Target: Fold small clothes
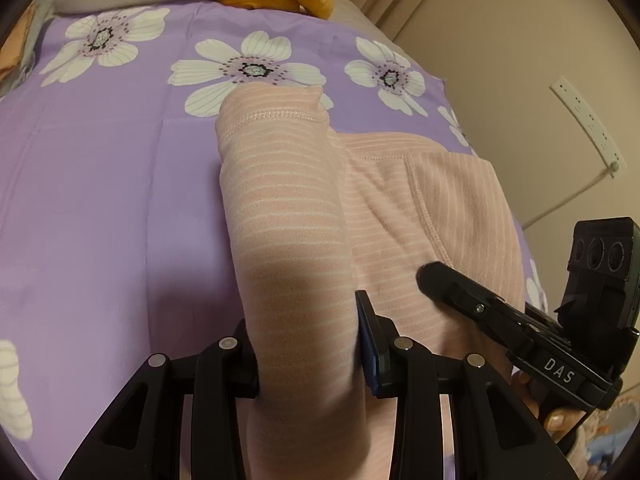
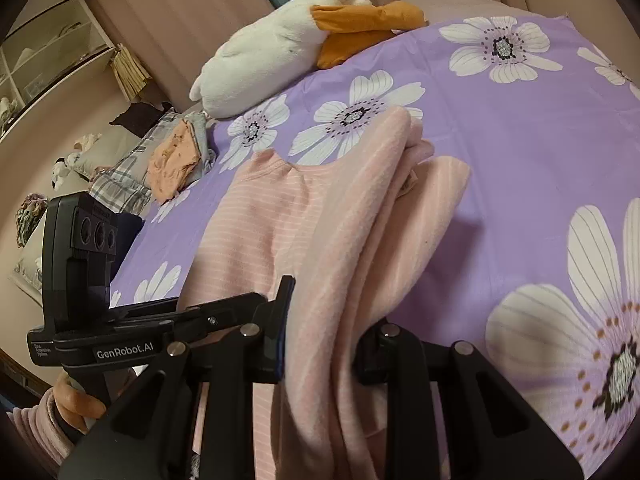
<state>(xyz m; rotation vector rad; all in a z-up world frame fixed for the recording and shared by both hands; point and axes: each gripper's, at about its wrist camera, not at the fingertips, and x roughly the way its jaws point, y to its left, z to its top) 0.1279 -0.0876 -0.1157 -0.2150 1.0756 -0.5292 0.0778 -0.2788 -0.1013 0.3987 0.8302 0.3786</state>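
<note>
A pink garment with thin white stripes [image 1: 420, 208] lies on a purple bedspread printed with white flowers [image 1: 100, 184]. My left gripper [image 1: 308, 344] is shut on a lifted fold of it [image 1: 280, 200], which stands up between the jaws. My right gripper [image 2: 320, 344] is shut on another bunched fold of the same garment [image 2: 360, 216]; the rest lies flat to the left [image 2: 256, 216]. Each gripper shows in the other's view: the right one [image 1: 520, 320] at the garment's right edge, the left one [image 2: 132, 320] at its left edge.
A white plush goose with orange beak and feet [image 2: 280, 36] lies at the far edge of the bedspread [image 2: 520, 160]. A small orange garment on a pile of folded clothes [image 2: 172, 160] sits beside the bed at left. A wall with a power strip [image 1: 588, 124] is at right.
</note>
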